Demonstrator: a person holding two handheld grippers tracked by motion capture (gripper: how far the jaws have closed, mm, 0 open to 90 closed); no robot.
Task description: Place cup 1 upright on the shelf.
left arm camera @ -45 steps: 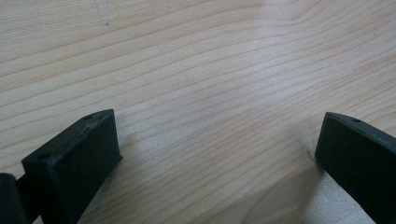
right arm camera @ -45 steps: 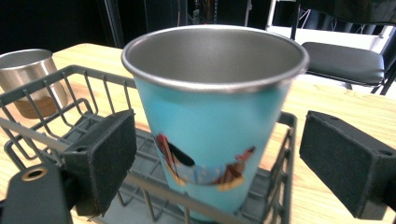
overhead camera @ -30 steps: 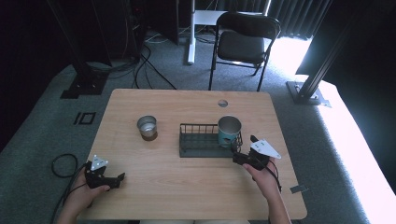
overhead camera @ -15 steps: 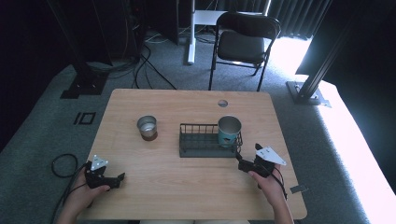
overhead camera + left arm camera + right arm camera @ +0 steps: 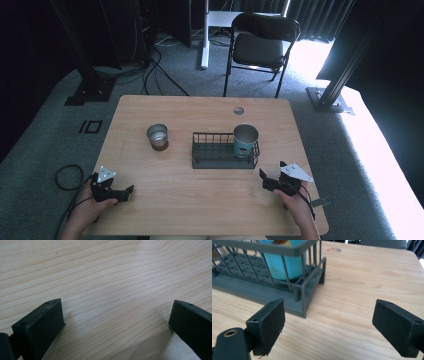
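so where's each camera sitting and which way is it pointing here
High view: above the person's side, looking forward and down on the table; shows both hands, the left gripper and the right gripper.
Left gripper view: rides the left gripper, aimed down at bare wood between its open jaws.
Right gripper view: rides the right gripper, low, facing the wire basket and the teal can in it, jaws open.
Shared: the high view and right gripper view both show basket and can.

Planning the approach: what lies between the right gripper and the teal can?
The wire basket's near wall and bare tabletop, seen in the right gripper view; the teal can stands inside it.
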